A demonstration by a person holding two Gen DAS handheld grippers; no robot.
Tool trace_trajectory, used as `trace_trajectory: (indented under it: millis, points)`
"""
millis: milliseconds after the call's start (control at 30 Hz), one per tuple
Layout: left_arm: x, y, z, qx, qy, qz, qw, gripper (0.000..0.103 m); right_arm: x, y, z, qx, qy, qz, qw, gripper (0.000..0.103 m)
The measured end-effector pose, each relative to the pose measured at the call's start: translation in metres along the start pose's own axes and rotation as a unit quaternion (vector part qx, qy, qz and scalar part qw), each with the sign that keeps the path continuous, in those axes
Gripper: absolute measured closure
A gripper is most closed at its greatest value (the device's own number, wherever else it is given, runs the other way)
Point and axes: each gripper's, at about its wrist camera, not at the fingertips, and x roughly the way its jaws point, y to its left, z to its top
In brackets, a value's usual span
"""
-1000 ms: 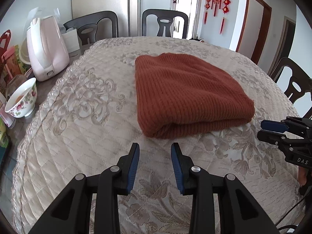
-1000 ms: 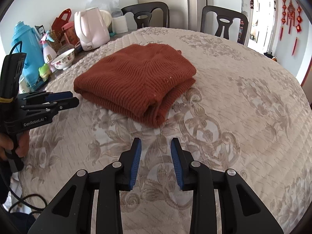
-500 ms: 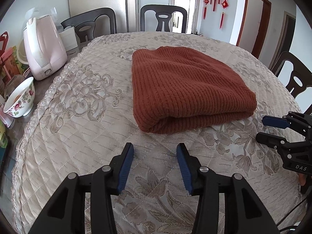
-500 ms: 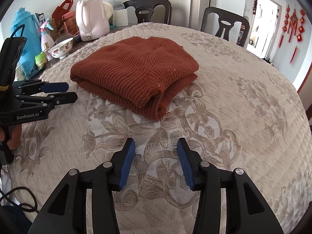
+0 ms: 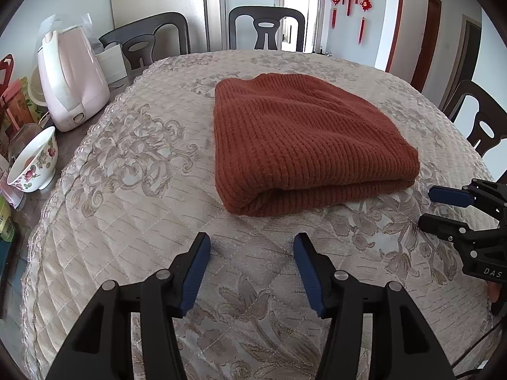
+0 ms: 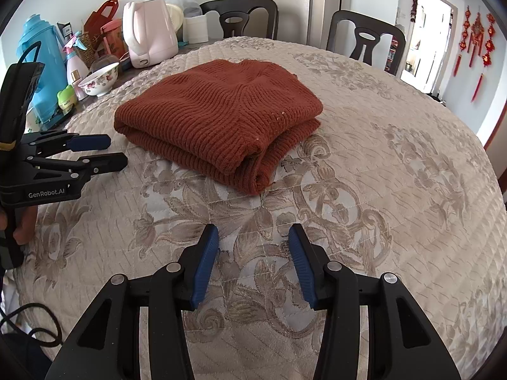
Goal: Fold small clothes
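Observation:
A rust-brown knitted sweater lies folded into a thick rectangle on the quilted beige tablecloth. My left gripper hovers just in front of its near folded edge, its jaws opening, with only cloth-covered table between them. In the right wrist view the left gripper sits left of the sweater. My right gripper stands open, empty, short of the sweater's near corner. From the left wrist view the right gripper shows at the right edge.
A pink kettle, a floral bowl, a blue flask and bottles crowd the table's left side. Dark chairs ring the far edge. A hand grips the left tool's handle.
Both grippers' jaws have spread wider apart. The hands stay where they were, and the sweater has not moved.

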Motion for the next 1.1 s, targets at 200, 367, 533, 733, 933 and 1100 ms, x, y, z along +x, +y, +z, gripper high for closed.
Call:
trace_trajectory:
  millis: [200,367,533,733,933,1100]
  points:
    - [0.0005,0.0003,0.0001,0.0,0.0,0.002,1.0,0.044,0.0001,0.0001,0.0,0.0,0.0,0.0,1.0,0.056]
    - [0.0006,0.0005,0.0,0.0,0.0,0.002,1.0,0.044,0.0003,0.0002,-0.0001,0.0,0.0,0.0,1.0,0.056]
    - [0.0005,0.0003,0.0001,0.0,0.0,0.002,1.0,0.043,0.0002,0.0001,-0.0001,0.0,0.0,0.0,1.0,0.056]
    - [0.0005,0.0007,0.0001,0.001,0.0,0.003,1.0,0.043,0.0002,-0.0005,-0.0001,0.0,0.0,0.0,1.0,0.055]
    - [0.0005,0.0013,0.0,0.0,0.0,0.002,1.0,0.042,0.0002,0.0,-0.0001,0.0,0.0,0.0,1.0,0.055]
    - [0.0001,0.0027,-0.0003,-0.002,0.0,0.003,1.0,0.042,0.0002,0.0002,-0.0001,0.0,0.0,0.0,1.0,0.055]
